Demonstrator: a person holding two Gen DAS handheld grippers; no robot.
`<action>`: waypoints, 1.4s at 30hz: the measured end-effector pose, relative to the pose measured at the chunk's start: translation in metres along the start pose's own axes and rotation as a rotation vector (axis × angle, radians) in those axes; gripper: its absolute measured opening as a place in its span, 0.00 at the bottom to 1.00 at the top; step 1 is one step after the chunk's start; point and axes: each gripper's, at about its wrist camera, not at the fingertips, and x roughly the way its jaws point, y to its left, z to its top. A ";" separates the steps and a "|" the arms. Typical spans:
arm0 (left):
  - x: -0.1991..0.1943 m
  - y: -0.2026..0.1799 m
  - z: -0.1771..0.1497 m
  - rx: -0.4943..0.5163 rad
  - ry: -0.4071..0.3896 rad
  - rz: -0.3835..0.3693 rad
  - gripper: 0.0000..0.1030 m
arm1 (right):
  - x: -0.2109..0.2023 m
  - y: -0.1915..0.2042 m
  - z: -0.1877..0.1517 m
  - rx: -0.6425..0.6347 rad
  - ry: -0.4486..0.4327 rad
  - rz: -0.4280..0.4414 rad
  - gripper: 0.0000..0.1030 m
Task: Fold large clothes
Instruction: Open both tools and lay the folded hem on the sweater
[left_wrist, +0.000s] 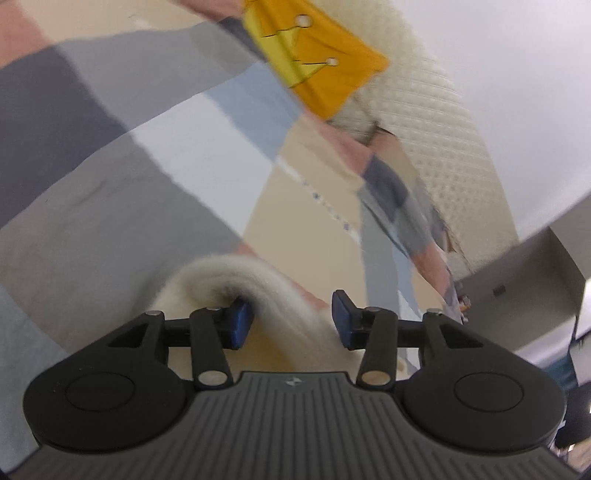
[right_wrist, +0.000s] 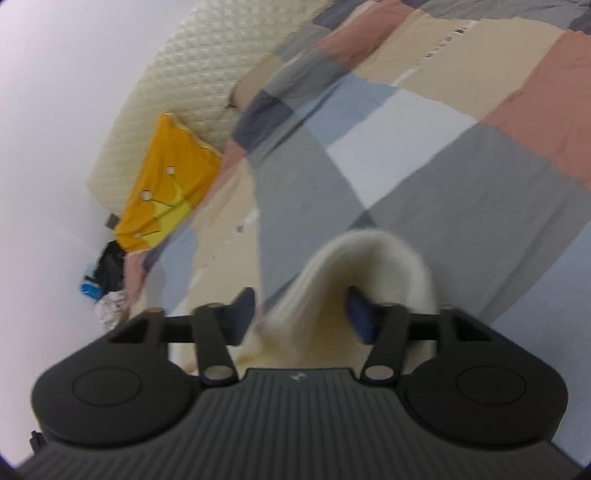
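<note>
A bed covered by a patchwork-check bedspread, with a few things lying on it.

The bed (right_wrist: 424, 155) wears a smooth cover of large grey, pale blue, white, beige and salmon-pink squares. At its head stands a cream quilted padded headboard (right_wrist: 177, 81). A bright orange-yellow cushion with small white buttons (right_wrist: 166, 192) rests on the cover, leaning against that headboard. A fluffy cream-white knitted garment (left_wrist: 229, 280) sits near the foot, draped in a soft fold just above the cover. Both views are tilted and blurred.
</note>
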 end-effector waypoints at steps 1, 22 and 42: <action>-0.003 -0.006 -0.002 0.025 0.000 -0.010 0.52 | 0.000 0.003 -0.001 -0.005 0.005 0.023 0.62; -0.038 -0.051 -0.023 0.269 -0.077 -0.233 0.62 | 0.005 0.049 -0.023 -0.218 0.042 0.075 0.63; -0.033 -0.041 -0.027 0.280 -0.101 -0.137 0.63 | 0.007 -0.002 0.002 -0.190 -0.037 -0.189 0.57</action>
